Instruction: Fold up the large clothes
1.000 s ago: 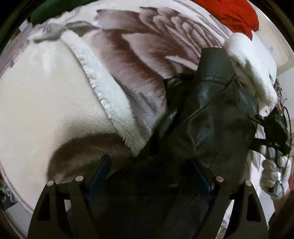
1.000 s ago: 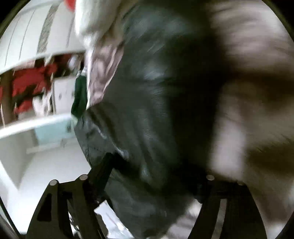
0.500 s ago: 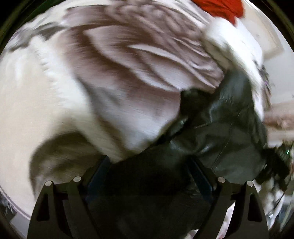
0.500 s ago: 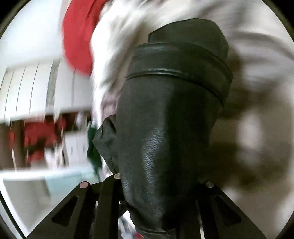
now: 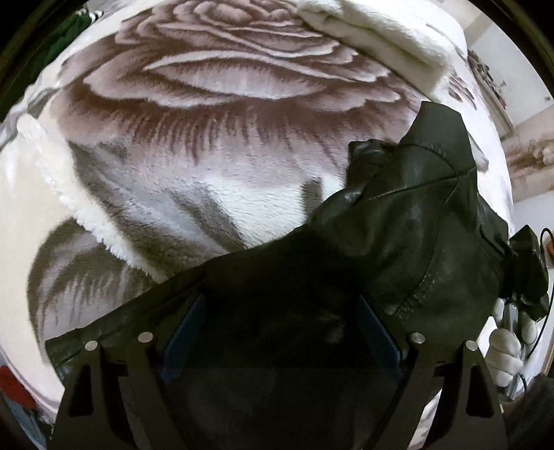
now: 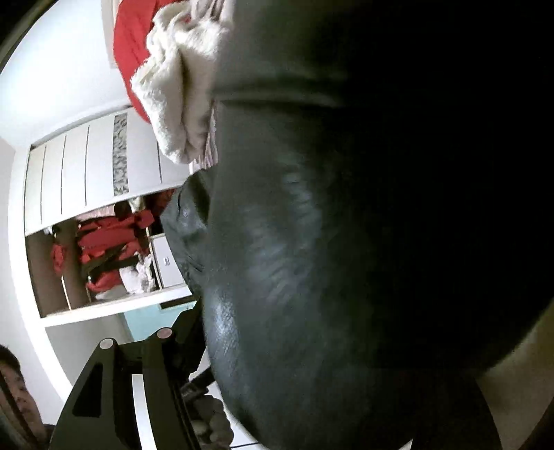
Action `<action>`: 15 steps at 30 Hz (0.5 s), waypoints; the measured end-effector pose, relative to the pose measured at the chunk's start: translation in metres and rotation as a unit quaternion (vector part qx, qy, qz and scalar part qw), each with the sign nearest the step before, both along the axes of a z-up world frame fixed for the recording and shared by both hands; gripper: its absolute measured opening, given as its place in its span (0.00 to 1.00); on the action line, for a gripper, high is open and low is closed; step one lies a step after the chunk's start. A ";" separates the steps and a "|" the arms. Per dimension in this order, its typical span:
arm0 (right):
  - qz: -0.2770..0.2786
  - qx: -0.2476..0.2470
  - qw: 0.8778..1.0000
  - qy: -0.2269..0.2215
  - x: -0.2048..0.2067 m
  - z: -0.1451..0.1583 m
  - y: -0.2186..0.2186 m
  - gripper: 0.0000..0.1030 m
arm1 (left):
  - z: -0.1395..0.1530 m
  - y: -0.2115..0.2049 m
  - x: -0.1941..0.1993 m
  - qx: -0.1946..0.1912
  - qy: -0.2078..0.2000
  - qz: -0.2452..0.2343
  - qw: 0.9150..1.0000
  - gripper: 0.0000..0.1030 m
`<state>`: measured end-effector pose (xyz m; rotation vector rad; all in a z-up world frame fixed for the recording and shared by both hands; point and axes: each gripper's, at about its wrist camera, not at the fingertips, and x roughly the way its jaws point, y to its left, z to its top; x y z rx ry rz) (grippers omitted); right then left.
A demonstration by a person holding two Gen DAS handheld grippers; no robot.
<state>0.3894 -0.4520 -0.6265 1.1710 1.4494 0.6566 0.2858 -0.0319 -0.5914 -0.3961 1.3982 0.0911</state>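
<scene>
A black leather jacket [image 5: 408, 242] lies on a fleece blanket [image 5: 214, 145] with a big rose print. In the left wrist view the jacket's hem is draped over my left gripper [image 5: 280, 329], whose fingers stand wide apart; the fingertips are hidden by the leather. My right gripper [image 5: 526, 270] shows at the right edge, held by a white-gloved hand, at the jacket's far side. In the right wrist view the jacket [image 6: 346, 242] fills nearly the whole frame, pressed close to the camera; only the left finger [image 6: 138, 374] shows.
A folded white fleece edge [image 5: 381, 31] lies at the back of the bed. A red garment [image 6: 128, 52] and white fleece [image 6: 180, 86] sit behind the jacket. An open wardrobe [image 6: 104, 249] with red clothes stands at the left. A person's face [image 6: 14, 387] is at the lower left.
The left gripper has moved forward with the jacket, which now lies spread wider and lower. The right camera has come so close that the leather blocks it.
</scene>
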 end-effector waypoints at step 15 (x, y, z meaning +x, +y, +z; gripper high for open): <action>-0.010 -0.081 0.995 -0.065 -0.009 0.051 0.010 0.20 | -0.018 -0.006 0.008 0.014 0.000 0.006 1.000 0.94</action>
